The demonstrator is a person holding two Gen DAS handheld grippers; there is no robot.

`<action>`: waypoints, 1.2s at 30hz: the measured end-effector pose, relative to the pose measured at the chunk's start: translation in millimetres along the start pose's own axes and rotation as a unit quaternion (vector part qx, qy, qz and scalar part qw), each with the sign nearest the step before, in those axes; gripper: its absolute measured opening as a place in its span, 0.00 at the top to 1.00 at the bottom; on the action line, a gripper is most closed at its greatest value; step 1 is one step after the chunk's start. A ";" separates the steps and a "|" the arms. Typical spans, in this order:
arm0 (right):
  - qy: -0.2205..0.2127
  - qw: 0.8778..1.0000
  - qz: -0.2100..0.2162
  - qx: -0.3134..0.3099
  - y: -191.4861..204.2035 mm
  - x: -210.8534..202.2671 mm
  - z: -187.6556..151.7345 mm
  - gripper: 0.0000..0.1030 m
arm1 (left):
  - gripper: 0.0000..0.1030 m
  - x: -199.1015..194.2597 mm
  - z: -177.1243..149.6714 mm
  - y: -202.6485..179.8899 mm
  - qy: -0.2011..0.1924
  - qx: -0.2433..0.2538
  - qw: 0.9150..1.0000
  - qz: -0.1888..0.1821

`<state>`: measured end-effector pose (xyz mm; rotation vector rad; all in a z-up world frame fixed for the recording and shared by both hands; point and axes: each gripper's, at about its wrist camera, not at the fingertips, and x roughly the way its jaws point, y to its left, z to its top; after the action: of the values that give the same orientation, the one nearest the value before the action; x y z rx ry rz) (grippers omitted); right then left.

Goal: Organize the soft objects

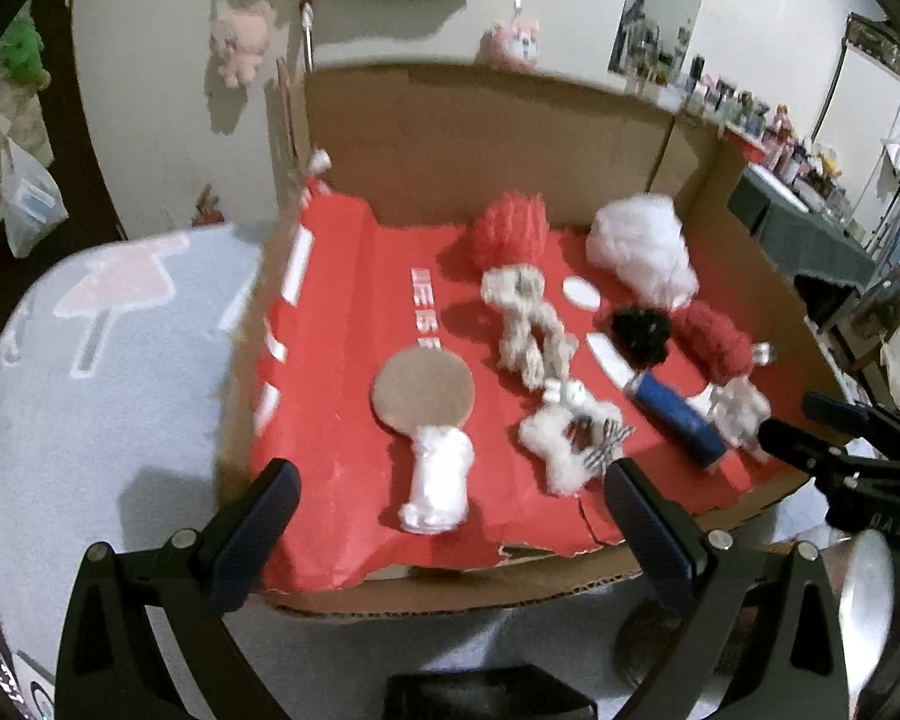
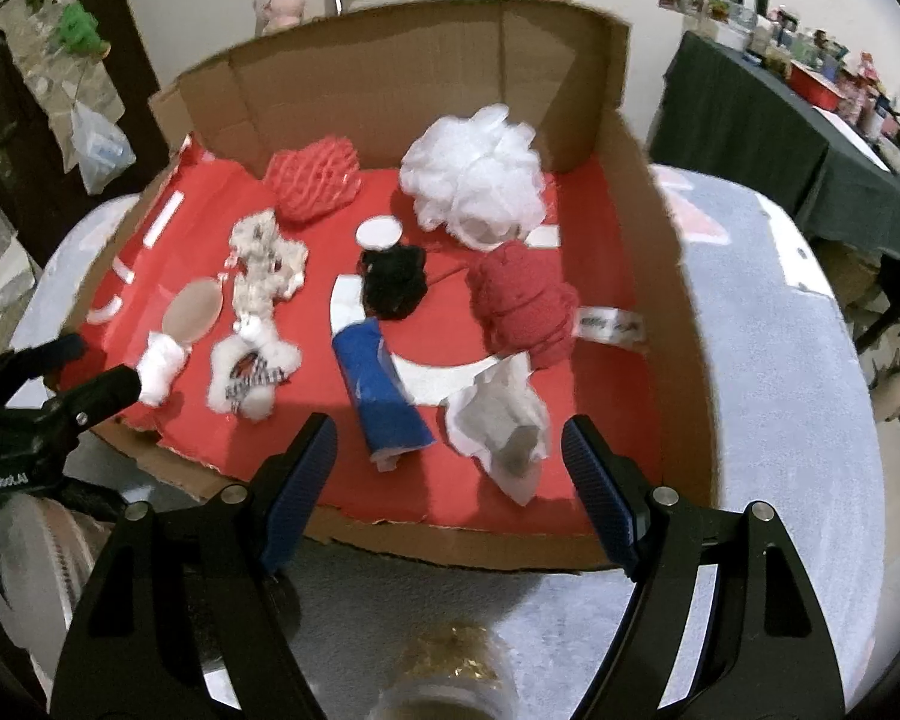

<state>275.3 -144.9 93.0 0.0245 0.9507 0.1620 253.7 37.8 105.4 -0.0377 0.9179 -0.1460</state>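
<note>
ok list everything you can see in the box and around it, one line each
cardboard box: one, brown with red lining, on the table
mesh pouf: one, white, back right of box
net sponge: one, coral red, back centre
scrunchie: one, black, middle
knit bundle: one, dark red, right of the scrunchie
roll: one, blue, front centre
crumpled tissue: one, white-grey, front right
rope toy: one, cream, left of centre
fluffy loop: one, white with striped ribbon, front left
round puff: one, tan with white handle, front left
table cover: one, pale grey, under box
left claw: open, empty
right claw: open, empty
</note>
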 end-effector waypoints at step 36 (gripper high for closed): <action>-0.130 0.990 -0.042 -0.027 20.5 -66.9 -175.9 0.08 | 0.00 -68.6 -165.6 -47.8 -0.097 0.006 0.995 -0.004</action>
<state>91.8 -143.5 46.6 -0.0433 0.6853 0.1035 76.0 5.2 63.4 -0.0443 0.7227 -0.1530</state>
